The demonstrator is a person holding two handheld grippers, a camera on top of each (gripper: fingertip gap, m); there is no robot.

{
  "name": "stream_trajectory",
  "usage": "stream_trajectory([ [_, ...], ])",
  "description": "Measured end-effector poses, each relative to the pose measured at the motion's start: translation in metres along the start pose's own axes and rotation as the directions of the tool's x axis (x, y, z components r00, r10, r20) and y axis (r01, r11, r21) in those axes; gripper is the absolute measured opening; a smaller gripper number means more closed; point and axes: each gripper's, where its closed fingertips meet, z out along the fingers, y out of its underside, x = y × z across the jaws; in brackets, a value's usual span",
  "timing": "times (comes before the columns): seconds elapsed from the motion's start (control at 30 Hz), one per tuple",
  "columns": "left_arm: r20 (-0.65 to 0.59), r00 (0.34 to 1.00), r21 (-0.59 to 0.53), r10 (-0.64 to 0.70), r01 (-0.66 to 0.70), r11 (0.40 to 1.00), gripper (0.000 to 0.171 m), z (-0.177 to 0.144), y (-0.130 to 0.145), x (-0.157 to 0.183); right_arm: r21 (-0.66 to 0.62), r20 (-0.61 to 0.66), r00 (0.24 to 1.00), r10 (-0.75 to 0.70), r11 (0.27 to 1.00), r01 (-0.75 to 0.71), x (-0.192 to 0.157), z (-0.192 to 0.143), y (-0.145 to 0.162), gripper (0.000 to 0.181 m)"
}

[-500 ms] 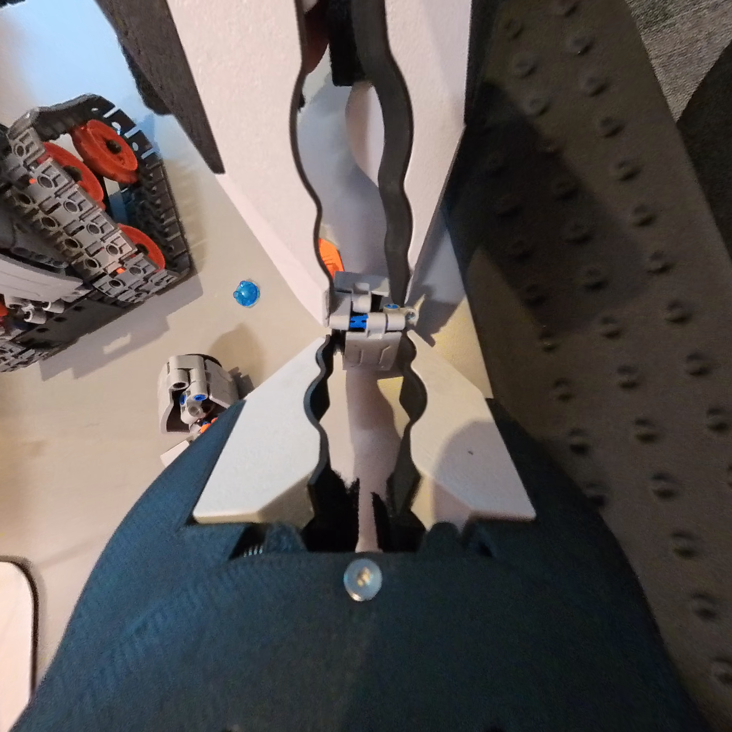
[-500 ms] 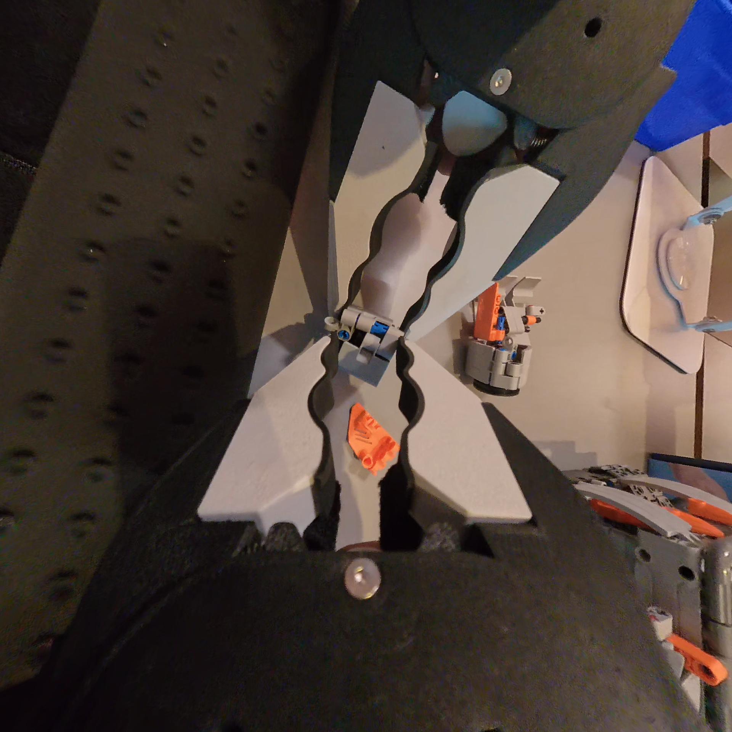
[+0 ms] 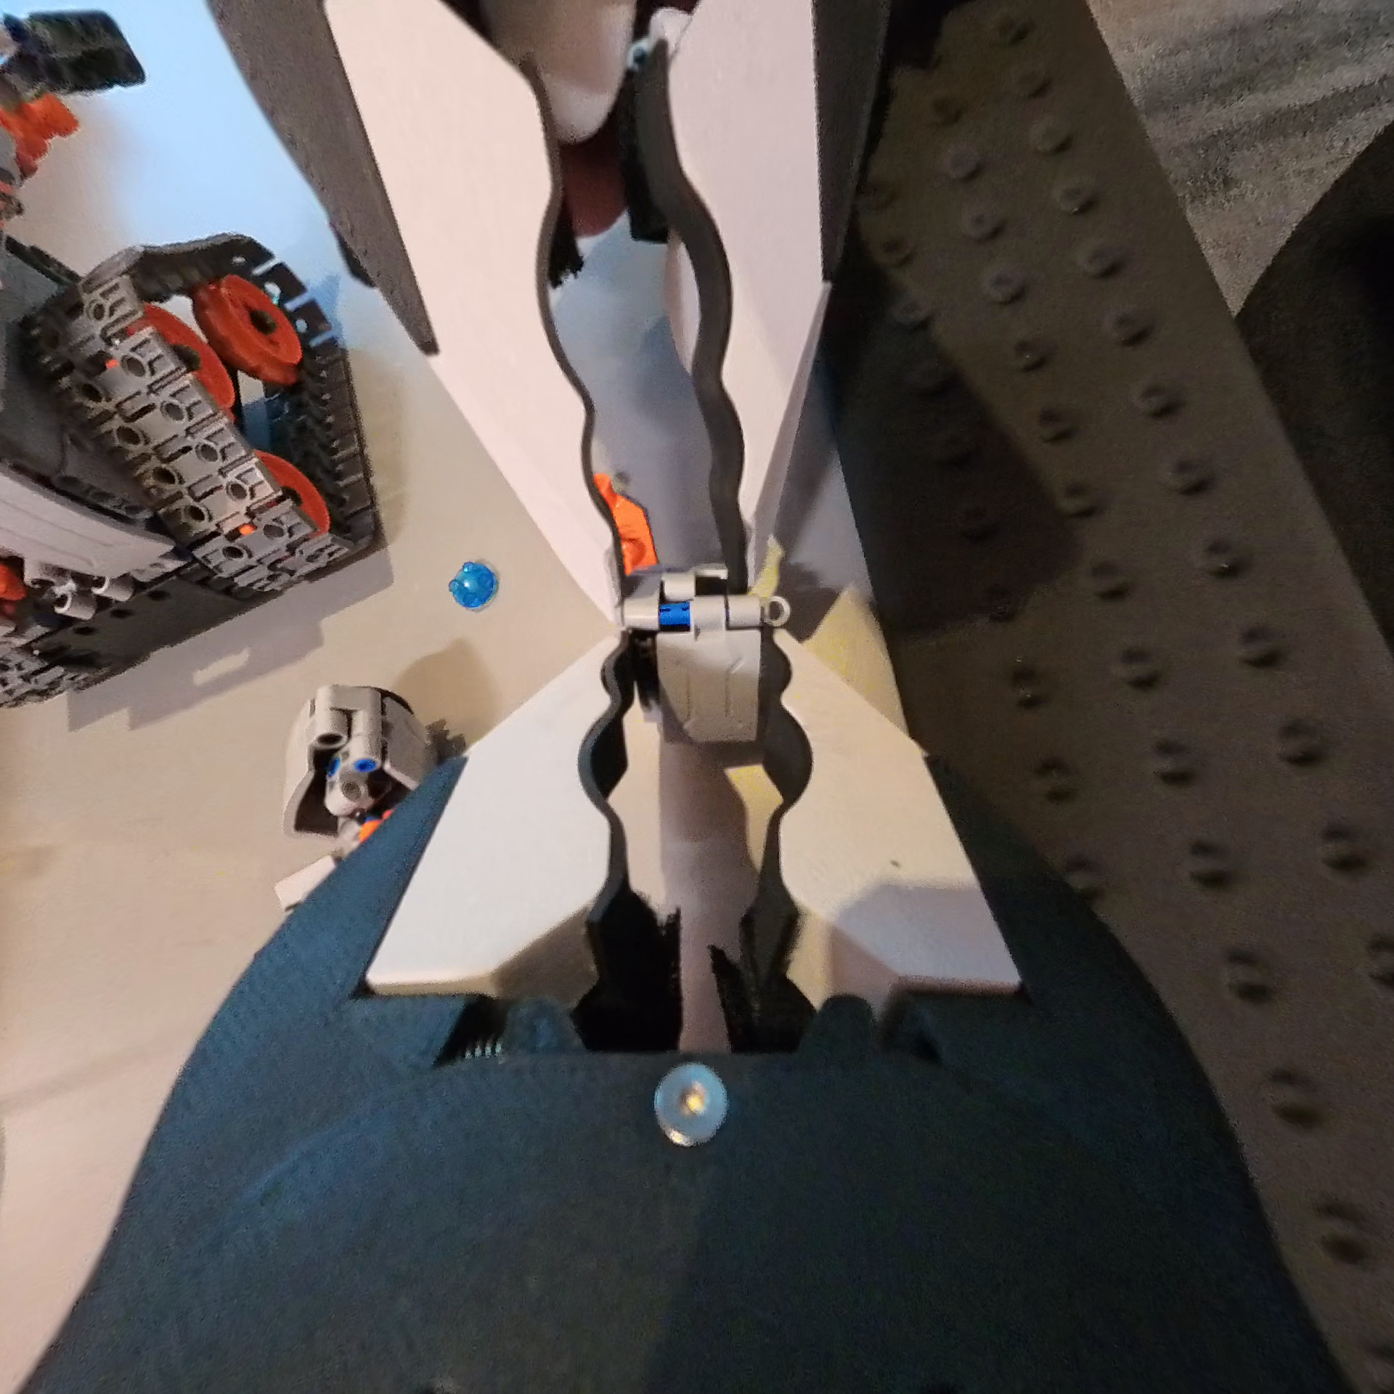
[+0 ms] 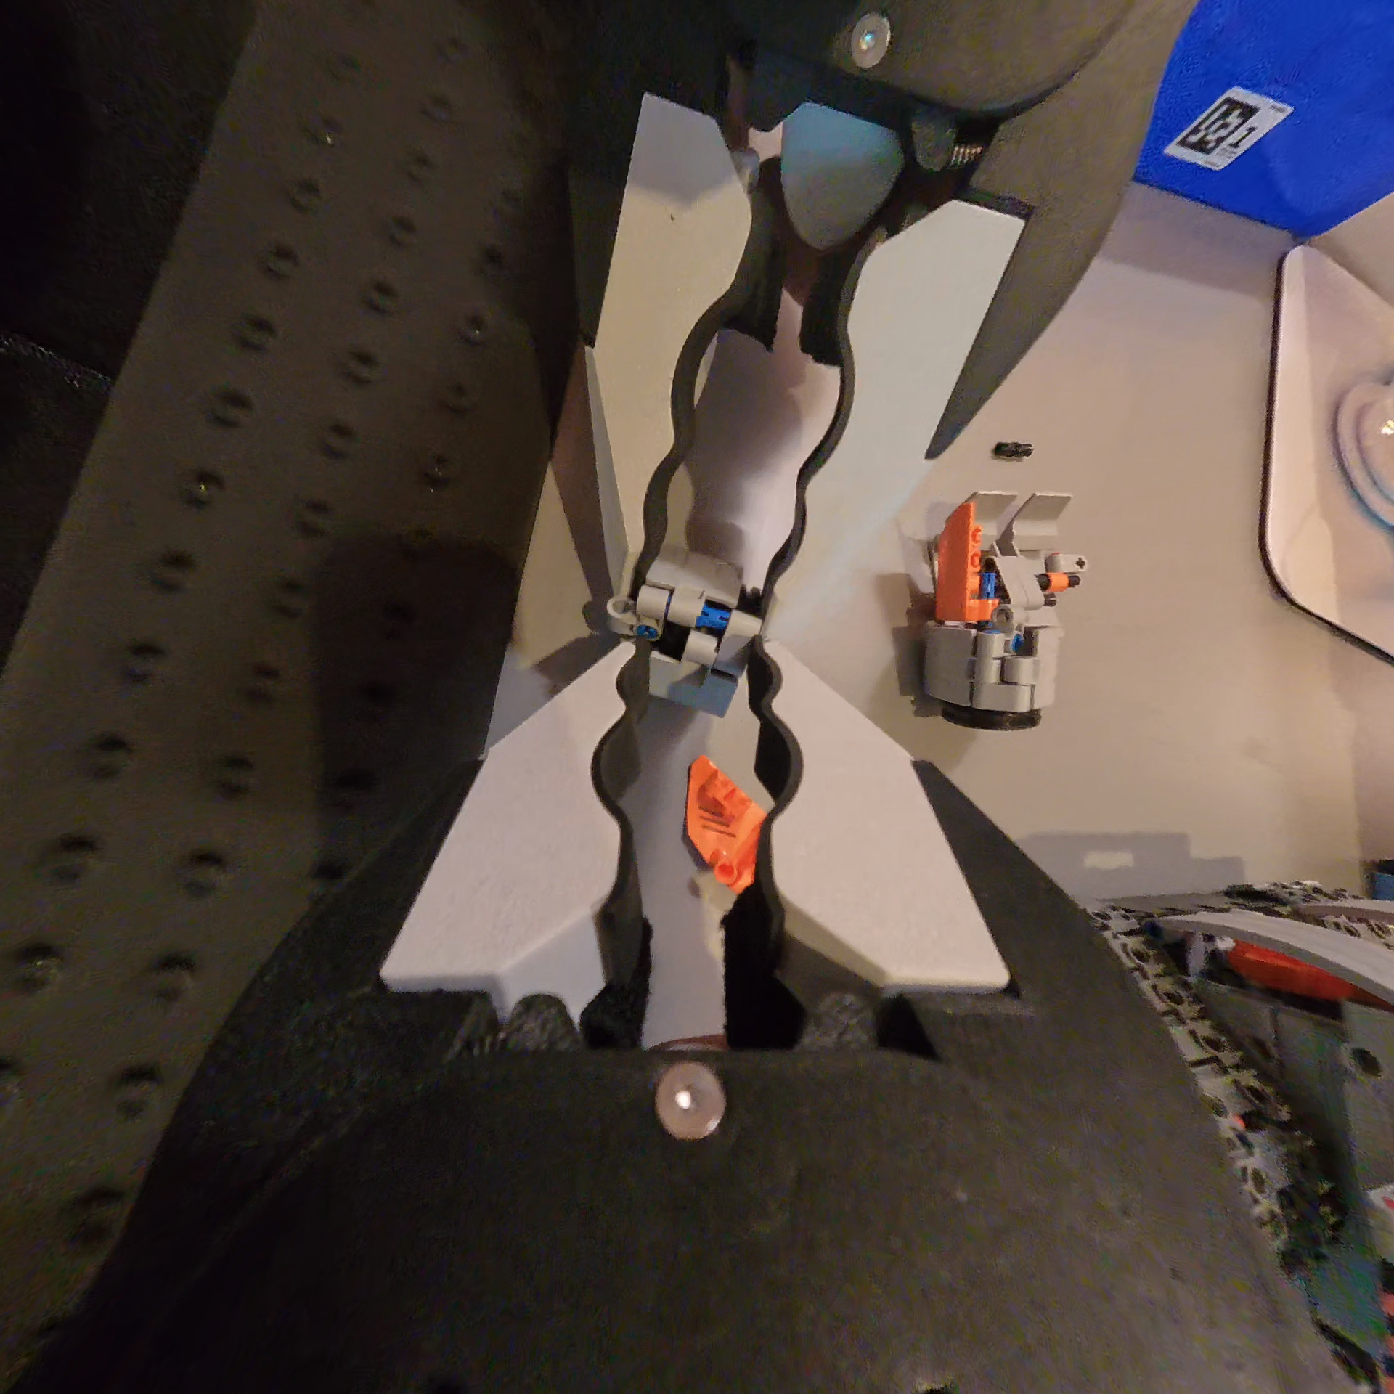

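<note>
Beige tabletop (image 3: 151, 867), two grippers' jaws clamped on one grey brick assembly (image 3: 705, 656), one loose orange piece (image 4: 720, 826) beneath.

Dim warm light, deep shadows on one side of each view, wide-angle edge warping, soft foreground blur.

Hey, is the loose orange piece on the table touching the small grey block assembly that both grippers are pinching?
Apart. The right wrist view shows the orange piece lying below the grey block assembly, bare table between them.
</note>
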Motion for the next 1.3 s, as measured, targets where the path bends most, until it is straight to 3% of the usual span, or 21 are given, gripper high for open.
stream_trajectory([
  [0.23, 0.0, 1.0, 0.012, 0.005, -0.005, 1.0, 0.03, -0.001, 0.0, 0.004, 0.011, -0.008, 0.999, -0.039, 0.999, 0.039, -0.003, 0.001, -0.003, 0.023],
  [0.6, -0.153, 0.988, 0.026, -0.03, 0.034, 0.999, 0.03, -0.001, -0.001, 0.013, -0.007, 0.027, 0.995, -0.1, 0.995, 0.1, -0.01, 0.002, -0.006, 0.022],
  [0.87, -0.248, 0.967, 0.044, -0.066, 0.079, 0.996, 0.031, -0.003, 0.0, 0.019, 0.069, 0.073, 0.997, -0.037, 0.997, 0.032, -0.013, 0.002, -0.009, 0.022],
  [0.97, -0.18, 0.981, 0.065, -0.078, 0.091, 0.994, 0.032, -0.003, 0.002, 0.009, 0.083, 0.047, 0.999, 0.004, 0.996, -0.008, -0.006, 0.001, -0.007, 0.023],
  [1.03, -0.171, 0.98, 0.067, -0.104, 0.117, 0.991, 0.042, -0.004, 0.003, 0.008, 0.088, 0.055, 0.998, 0.011, 0.996, -0.016, -0.008, 0.003, -0.008, 0.024],
  [1.2, -0.02, 0.998, 0.068, -0.057, 0.059, 0.996, 0.048, -0.006, 0.002, 0.0, 0.088, 0.053, 0.998, 0.04, 0.995, -0.045, -0.005, 0.003, -0.006, 0.023],
  [1.3, 0.035, 0.999, 0.068, -0.019, 0.017, 0.998, 0.041, -0.011, 0.004, 0.001, 0.092, 0.056, 0.997, 0.053, 0.994, -0.058, -0.004, 0.003, -0.005, 0.023],
])
